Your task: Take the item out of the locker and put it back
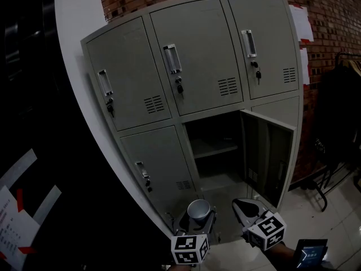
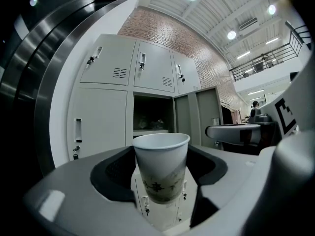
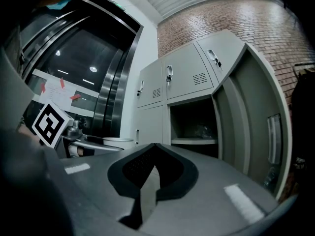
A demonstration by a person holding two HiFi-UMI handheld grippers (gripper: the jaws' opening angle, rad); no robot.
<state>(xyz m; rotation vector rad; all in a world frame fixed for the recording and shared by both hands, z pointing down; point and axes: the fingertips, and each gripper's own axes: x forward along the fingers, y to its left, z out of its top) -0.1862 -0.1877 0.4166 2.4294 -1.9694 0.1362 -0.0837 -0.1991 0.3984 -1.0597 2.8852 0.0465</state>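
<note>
A white paper cup with a faint print stands upright between the jaws of my left gripper, which is shut on it; in the left gripper view the cup fills the gap. The grey locker bank has one lower compartment open, its door swung out to the right. The cup is held outside, low in front of that opening. My right gripper hangs beside the cup, shut and empty; its pads meet in the right gripper view.
A shelf divides the open compartment, with something small and dim lying on it. The other locker doors are shut. A rack with dark clothes stands at the right. A white pillar and dark glass wall border the left.
</note>
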